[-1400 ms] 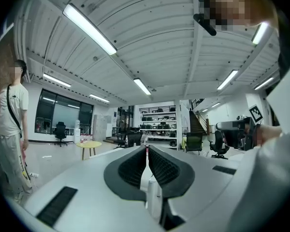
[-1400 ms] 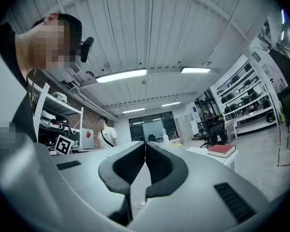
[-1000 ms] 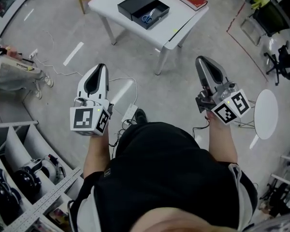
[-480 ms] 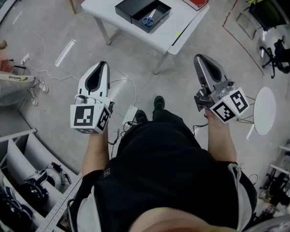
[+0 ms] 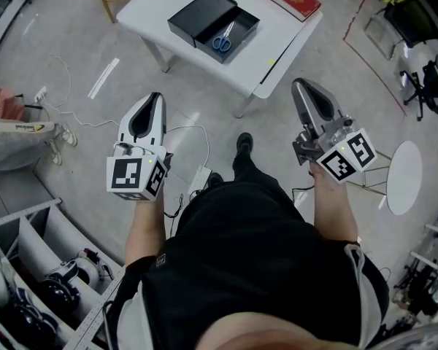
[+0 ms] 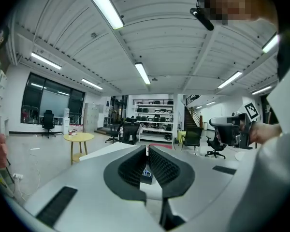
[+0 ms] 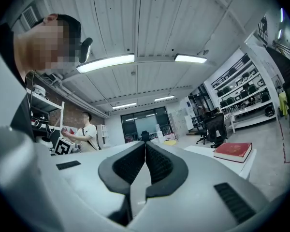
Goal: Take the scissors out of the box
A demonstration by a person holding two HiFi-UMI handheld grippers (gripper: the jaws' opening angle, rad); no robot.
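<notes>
- Both tools have their jaws pressed together and empty: the left gripper (image 5: 155, 98) and the right gripper (image 5: 301, 84) are well short of the white rectangular table (image 5: 292, 35).
- Blue-handled scissors (image 5: 222, 41) lie inside the open black rectangular box (image 5: 250, 22) on that table.
- Right gripper view shows a red hardcover book (image 7: 233, 151) edge-on.
- Left gripper view shows a round yellow side table (image 6: 79, 137).
</notes>
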